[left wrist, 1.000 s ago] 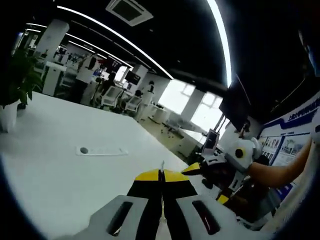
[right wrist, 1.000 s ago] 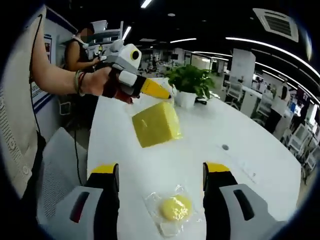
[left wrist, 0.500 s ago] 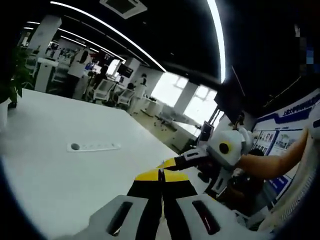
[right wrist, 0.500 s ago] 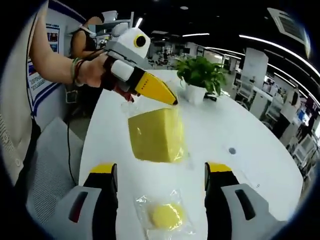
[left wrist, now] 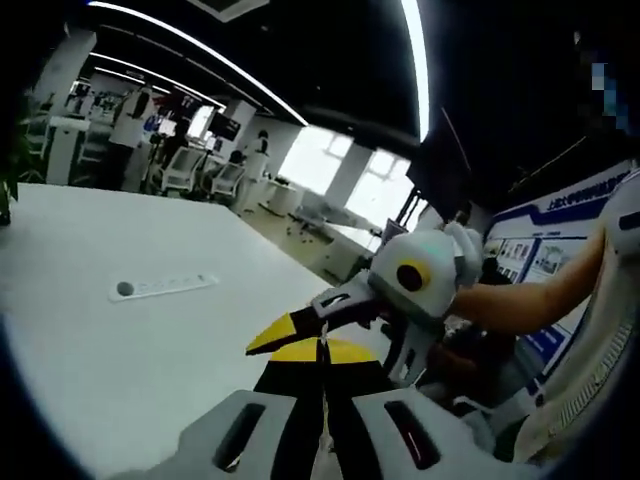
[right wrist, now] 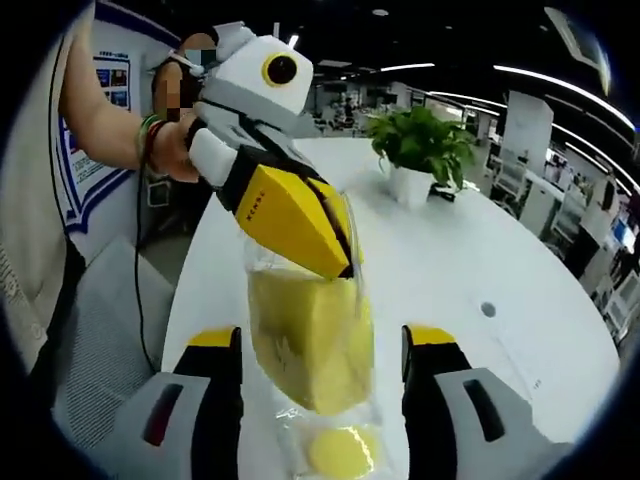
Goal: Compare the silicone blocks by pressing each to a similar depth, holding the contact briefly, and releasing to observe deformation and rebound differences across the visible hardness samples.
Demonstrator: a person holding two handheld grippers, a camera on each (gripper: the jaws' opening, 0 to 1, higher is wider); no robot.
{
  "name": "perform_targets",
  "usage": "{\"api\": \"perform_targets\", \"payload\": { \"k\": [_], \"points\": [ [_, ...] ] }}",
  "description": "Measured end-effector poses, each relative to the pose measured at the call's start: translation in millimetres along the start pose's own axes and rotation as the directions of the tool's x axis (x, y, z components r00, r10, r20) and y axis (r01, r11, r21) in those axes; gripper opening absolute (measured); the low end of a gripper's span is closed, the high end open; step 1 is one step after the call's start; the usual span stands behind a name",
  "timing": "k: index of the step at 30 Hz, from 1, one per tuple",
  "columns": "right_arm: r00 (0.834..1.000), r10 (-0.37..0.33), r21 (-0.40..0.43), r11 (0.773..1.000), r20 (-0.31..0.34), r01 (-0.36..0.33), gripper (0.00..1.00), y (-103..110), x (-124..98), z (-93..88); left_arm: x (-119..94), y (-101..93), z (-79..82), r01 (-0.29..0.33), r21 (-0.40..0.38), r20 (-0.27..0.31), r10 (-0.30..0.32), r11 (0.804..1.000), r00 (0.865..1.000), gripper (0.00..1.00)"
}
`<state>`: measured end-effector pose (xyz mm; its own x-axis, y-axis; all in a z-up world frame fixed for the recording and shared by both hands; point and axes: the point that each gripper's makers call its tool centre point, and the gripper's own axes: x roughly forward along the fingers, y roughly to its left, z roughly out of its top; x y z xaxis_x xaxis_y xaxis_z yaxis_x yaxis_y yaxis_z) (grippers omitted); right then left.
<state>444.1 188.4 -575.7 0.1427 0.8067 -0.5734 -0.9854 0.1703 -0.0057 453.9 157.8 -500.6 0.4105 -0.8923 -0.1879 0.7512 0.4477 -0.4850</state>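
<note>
Bagged foam block (right wrist: 310,340) swung closer, left gripper (right wrist: 345,265) pinching.

White hand-held gripper (right wrist: 345,262), yellow jaws (black lettering), green wrist beads (right wrist: 150,160)

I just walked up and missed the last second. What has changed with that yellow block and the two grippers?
The left gripper, shut on the bagged yellow block, has carried it toward the right gripper, between its open jaws. The round yellow sample stays on the white table, as does the potted plant.
</note>
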Motion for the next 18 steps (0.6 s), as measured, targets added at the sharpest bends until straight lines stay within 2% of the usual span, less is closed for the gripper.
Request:
{"api": "perform_targets", "payload": {
  "k": [7,16,18],
  "points": [
    [0.999,0.048,0.004,0.999,-0.018,-0.048,0.48,7.5,7.8,-4.8,2.6,-11.3,1.0,0.063,0.031,0.006,-0.063,0.998,0.998,0.0],
    [0.997,0.076,0.034,0.997,-0.022,-0.075,0.41,12.3,7.3,-7.3,1.8,-15.9,-4.1,0.078,0.046,-0.013,-0.078,0.996,0.997,0.0],
    [0.996,0.085,0.037,0.996,-0.025,-0.084,0.37,14.7,6.8,-7.8,1.6,-20.1,-5.8,0.099,0.055,-0.021,-0.098,0.994,0.995,0.0]
  ]
}}
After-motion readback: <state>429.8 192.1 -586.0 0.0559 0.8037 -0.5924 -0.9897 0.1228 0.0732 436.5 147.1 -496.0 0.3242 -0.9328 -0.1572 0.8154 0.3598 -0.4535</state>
